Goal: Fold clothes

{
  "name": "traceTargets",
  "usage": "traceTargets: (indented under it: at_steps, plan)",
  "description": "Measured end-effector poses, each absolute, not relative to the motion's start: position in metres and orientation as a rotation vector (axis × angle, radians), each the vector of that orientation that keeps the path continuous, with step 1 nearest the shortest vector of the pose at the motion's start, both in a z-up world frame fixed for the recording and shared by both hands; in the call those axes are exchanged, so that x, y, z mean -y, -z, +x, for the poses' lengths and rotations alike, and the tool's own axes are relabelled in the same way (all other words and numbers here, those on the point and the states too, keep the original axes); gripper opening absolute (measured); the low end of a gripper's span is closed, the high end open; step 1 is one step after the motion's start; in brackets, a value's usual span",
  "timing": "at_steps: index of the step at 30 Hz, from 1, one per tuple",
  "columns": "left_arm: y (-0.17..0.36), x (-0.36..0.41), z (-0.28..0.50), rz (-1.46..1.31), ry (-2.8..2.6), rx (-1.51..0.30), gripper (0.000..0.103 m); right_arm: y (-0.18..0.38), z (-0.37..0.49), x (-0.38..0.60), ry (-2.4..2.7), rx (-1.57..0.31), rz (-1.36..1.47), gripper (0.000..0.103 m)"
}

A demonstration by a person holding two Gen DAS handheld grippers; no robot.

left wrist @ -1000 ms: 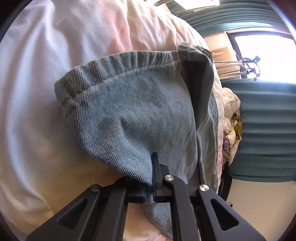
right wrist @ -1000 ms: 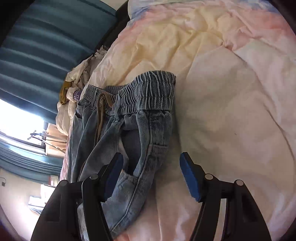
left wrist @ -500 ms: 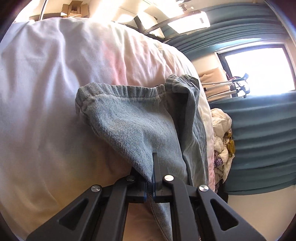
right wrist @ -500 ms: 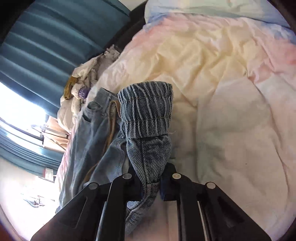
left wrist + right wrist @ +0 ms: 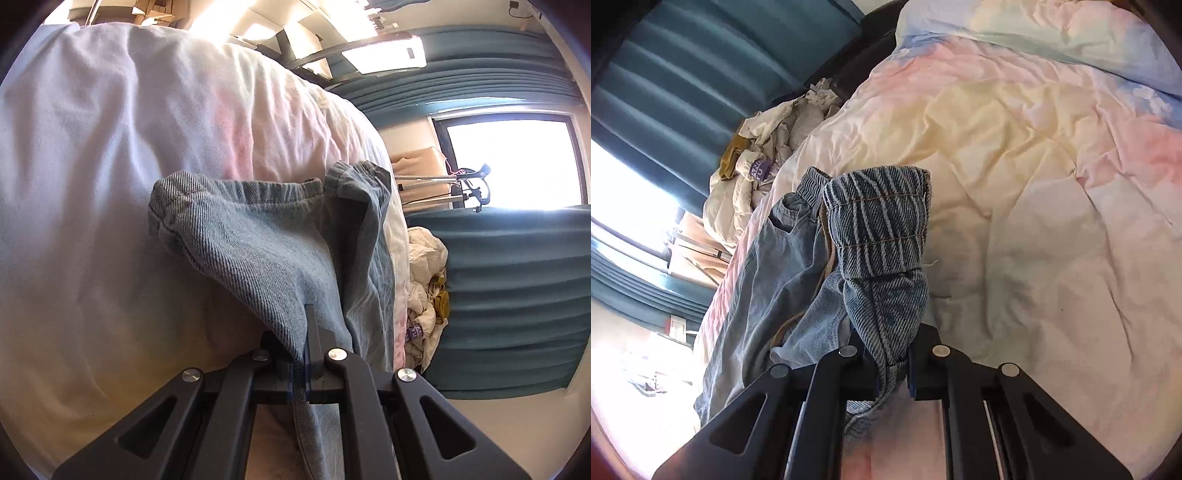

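Left hand-held gripper (image 5: 301, 354) points forward over the bed, tilted so the bedding fills the left of its view and the room falls away to the right. Jaws pinched tight on a fold of the jeans (image 5: 266, 258), light denim passing between them and trailing down below. Ahead of it the cloth fans up to a gathered hem (image 5: 236, 186), with a second layer standing just right of that. Jeans lie on the duvet (image 5: 110, 184), white with pink patches.

Right hand-held gripper (image 5: 892, 373) also points forward, low over the bed. Jaws closed down to a narrow gap packed with denim, gripping the jeans (image 5: 882, 306) at a bunched edge. Directly ahead, the striped elastic waistband (image 5: 879, 218) stands up folded over itself. To the left of the gripper the rest of the jeans spread flat with a pocket and a tan drawstring (image 5: 827, 254) showing. Duvet (image 5: 1034, 184) to the right and ahead, pastel yellow, pink, blue.

Pile of pale clothes (image 5: 768, 158) at the far-left bed edge, against the teal curtain (image 5: 683, 92). Same pile (image 5: 424, 280) sits right of the left gripper. Bright window (image 5: 513, 162) beyond.
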State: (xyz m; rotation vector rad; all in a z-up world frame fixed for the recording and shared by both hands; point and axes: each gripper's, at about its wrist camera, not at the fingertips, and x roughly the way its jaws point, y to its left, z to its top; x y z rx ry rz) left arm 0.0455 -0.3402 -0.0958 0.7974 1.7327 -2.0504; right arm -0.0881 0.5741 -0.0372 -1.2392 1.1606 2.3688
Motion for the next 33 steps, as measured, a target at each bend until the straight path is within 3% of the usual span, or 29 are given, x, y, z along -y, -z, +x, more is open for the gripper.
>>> traceTargets:
  at_steps: [8,14,26,33]
  plan:
    - [0.023,0.343,-0.027,0.749,2.19,-1.549,0.003,0.0,-0.144,-0.561,-2.398,-1.128,-1.167,0.008]
    - [-0.003,0.353,-0.112,0.785,2.203,-1.472,0.003,-0.023,-0.215,-0.548,-2.412,-1.12,-1.109,0.008]
    - [0.034,0.36,-0.301,0.922,2.157,-1.245,0.003,0.025,-0.382,-0.527,-2.494,-0.967,-1.036,0.009]
    - [0.069,0.358,-0.347,1.022,2.141,-1.153,0.003,0.079,-0.435,-0.524,-2.505,-0.909,-1.093,0.01]
